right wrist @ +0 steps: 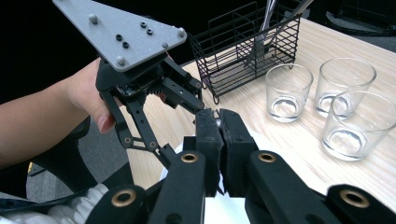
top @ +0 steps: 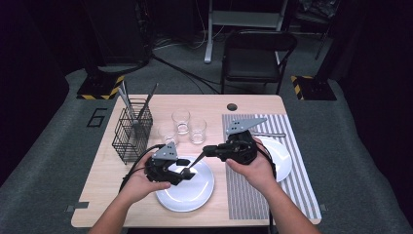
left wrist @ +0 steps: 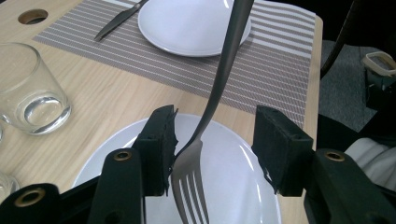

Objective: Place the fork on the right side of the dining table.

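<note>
A metal fork hangs slanted over the near white plate, tines down. My right gripper is shut on the fork's handle end; in the right gripper view its jaws are pressed together and hide the handle. My left gripper is open around the fork's neck. The fork rests against the left pad, with a wide gap to the other pad. In the high view the left gripper sits over the near plate's left rim.
A second white plate and a knife lie on the striped placemat at right. Three glasses stand mid-table. A black wire caddy with utensils stands at left.
</note>
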Motion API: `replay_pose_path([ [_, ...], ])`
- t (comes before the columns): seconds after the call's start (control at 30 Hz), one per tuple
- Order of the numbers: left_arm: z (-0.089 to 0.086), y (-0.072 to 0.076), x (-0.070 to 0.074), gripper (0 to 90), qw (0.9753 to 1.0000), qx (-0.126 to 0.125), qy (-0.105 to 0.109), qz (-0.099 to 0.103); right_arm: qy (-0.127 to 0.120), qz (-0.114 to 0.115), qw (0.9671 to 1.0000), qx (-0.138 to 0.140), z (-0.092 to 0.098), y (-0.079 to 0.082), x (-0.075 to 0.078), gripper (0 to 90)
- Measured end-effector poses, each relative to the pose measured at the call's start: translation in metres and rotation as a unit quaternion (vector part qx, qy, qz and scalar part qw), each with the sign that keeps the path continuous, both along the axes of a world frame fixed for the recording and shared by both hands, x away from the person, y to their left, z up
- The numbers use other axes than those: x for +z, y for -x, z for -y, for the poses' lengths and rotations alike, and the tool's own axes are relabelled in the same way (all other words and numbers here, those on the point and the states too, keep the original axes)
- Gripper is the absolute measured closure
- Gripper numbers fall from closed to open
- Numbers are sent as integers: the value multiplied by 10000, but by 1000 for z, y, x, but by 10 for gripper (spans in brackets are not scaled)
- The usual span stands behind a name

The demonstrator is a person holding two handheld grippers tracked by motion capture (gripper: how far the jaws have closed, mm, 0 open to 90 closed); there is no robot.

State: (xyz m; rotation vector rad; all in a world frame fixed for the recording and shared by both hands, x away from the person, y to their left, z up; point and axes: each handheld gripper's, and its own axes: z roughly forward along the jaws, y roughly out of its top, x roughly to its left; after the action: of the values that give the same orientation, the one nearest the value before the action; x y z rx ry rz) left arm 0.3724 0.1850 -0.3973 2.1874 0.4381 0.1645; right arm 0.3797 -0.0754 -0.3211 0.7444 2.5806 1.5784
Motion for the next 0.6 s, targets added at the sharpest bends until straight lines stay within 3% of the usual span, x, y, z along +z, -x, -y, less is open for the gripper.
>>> replay_pose_path([
  [0.07, -1, 1, 1, 498, 9999, 31, -56, 119, 1, -10, 10000, -24, 1, 0, 0, 875],
  [0.2, -3, 0, 2, 509, 9998, 140, -54, 116, 11, -26, 10000, -57, 3, 0, 1, 875],
  [0.6, -14, -6, 3, 520, 9991, 426, 68, -52, 39, -117, 9994, -311, 20, 1, 1, 875],
])
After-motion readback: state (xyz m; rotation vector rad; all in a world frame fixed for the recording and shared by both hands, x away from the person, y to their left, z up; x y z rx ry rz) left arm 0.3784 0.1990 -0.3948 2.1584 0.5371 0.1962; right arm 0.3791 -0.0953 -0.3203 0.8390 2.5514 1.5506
